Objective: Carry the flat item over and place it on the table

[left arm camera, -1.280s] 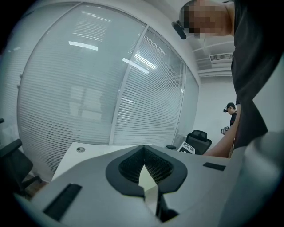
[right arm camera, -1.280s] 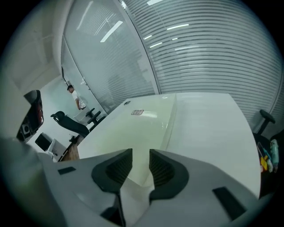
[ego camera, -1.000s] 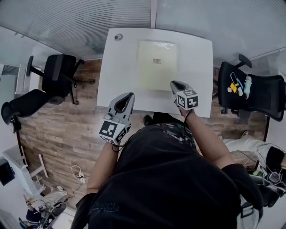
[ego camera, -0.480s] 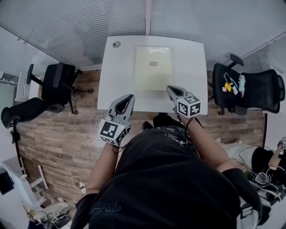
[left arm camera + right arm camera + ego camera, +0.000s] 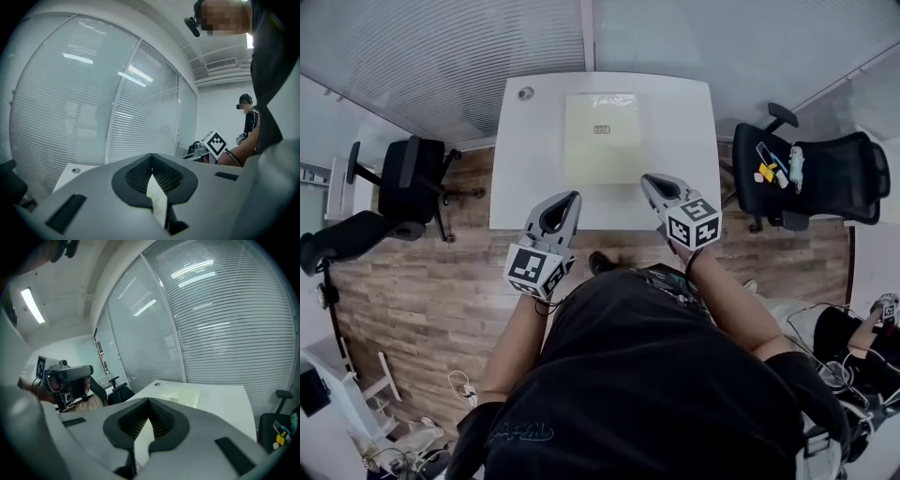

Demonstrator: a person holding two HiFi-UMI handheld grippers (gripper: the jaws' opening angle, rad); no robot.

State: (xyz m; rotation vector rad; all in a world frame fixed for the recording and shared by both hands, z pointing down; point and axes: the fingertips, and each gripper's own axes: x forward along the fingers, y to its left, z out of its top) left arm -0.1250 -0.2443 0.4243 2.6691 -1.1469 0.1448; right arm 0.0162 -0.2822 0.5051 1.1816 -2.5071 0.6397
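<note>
Now, from the head view, the pale yellow sheet (image 5: 602, 138) lies flat on the white table (image 5: 525, 169). The right gripper (image 5: 652, 181) has lifted back off its near edge, so the placing looks done. In the left gripper view, the left gripper (image 5: 151, 158) is closed and empty. The right gripper view shows those jaws together on nothing, with the sheet ahead

Right tool (image 5: 650, 179), earlier overlapping the near right corner of the pale yellow sheet (image 5: 602, 141), now stands just clear of that corner, lifted above the desk (image 5: 680, 122) and drawn back toward the person.
</note>
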